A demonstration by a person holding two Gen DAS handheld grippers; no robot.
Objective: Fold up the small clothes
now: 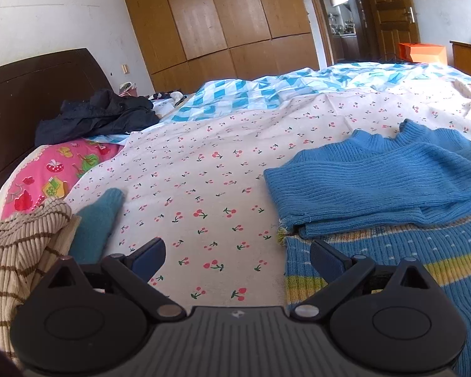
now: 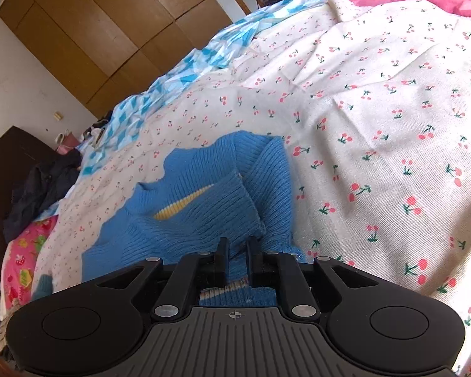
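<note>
Cherry-print sheet point(image 1: 204, 169) fills the middle of the left wrist view, a broad bare stretch running back to a blue checked cover point(image 1: 235, 97) and a wooden wardrobe point(image 1: 216, 15). The left gripper point(image 1: 237, 256) stands spread wide over that bare cloth, nothing between its fingers. The blue knit sweater point(image 1: 376, 182) lies on the right, sleeve folded across the body, its left edge just beside the right finger and its striped hem running under it. A beige striped knit point(image 1: 18, 251) and a teal garment point(image 1: 94, 223) crowd the lower left corner beside a pink pillow point(image 1: 47, 172); dark clothes point(image 1: 94, 116) lie by the headboard point(image 1: 22, 94). In the right wrist view the right gripper point(image 2: 237, 251) sits low over the sweater's point(image 2: 188, 194) near edge, its fingers parted only a narrow way with blue knit showing in the gap; whether the pads press it cannot be told. Open sheet point(image 2: 376, 110) spreads wide to the right of the sweater.
</note>
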